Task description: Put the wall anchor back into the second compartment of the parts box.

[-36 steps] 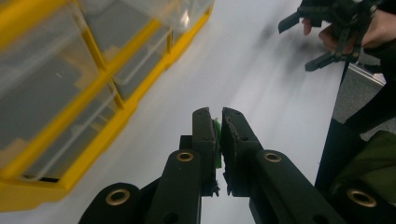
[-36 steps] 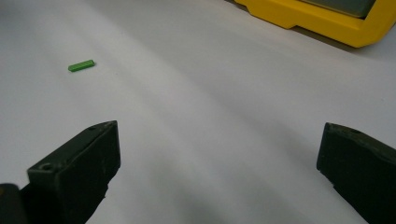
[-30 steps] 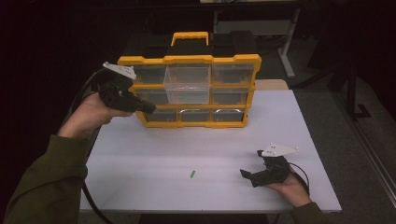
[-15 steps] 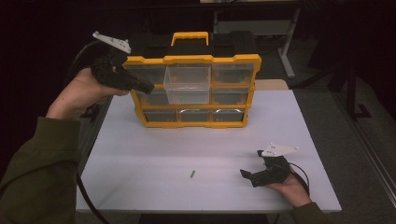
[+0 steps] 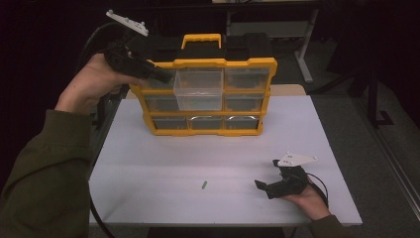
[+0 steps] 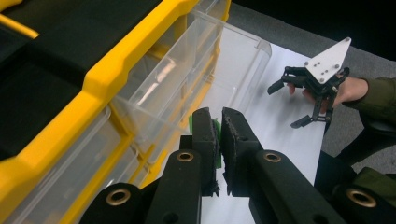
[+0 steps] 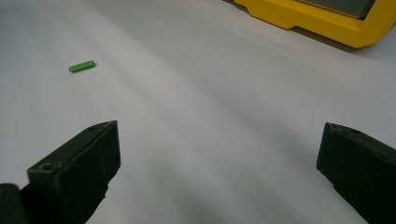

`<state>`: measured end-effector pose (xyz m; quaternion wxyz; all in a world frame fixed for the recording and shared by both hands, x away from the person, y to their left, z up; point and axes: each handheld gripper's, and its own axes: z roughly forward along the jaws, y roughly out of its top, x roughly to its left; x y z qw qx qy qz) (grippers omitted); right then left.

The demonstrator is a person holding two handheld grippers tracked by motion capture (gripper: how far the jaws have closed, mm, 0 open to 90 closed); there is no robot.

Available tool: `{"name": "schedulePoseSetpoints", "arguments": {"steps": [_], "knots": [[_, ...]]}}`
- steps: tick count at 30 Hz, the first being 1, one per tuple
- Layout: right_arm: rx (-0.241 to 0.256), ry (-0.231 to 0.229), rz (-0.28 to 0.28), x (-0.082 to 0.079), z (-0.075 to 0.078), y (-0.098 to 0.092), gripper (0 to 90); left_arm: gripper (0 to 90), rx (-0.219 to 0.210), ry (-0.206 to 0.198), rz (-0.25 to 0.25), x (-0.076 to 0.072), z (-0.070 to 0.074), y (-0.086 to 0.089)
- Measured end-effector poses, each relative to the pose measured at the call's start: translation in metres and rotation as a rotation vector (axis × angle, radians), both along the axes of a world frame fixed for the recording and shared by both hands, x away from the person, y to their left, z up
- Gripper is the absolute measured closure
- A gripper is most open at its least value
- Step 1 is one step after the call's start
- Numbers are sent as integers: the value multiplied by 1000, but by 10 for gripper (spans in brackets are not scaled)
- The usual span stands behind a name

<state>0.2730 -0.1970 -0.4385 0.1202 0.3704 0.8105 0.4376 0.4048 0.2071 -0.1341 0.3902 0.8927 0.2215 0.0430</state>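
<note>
Green piece is sitting pinched in the closed left hand-held gripper, just beside the pulled-out clear drawer; releasing should wait until the tips are hanging over the drawer's opening. Right hand-held gripper is resting open on the worktop

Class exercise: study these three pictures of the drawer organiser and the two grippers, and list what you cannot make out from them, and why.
- Green piece in the left gripper, left gripper view: jaws cover most of it; shape unclear.
- Drawer organiser, high view: left gripper and hand hide its top-left drawer; smaller drawers' contents too dim.
- Green piece on the table, high view: too small to identify.
</note>
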Motion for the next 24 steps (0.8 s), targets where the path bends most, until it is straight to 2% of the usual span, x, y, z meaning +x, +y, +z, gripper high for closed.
{"name": "schedulePoseSetpoints", "arguments": {"steps": [8,17,20,24], "knots": [[3,2,0,0,0,0,0,844,52,-4,8,10,-11,-25],[4,-3,4,0,0,-1,0,840,74,-10,20,19,-21,-41],[4,-3,3,0,0,-1,0,839,58,-8,23,20,-22,-42],[4,1,1,-1,0,-1,0,773,38,-8,27,20,-19,-39]]}}
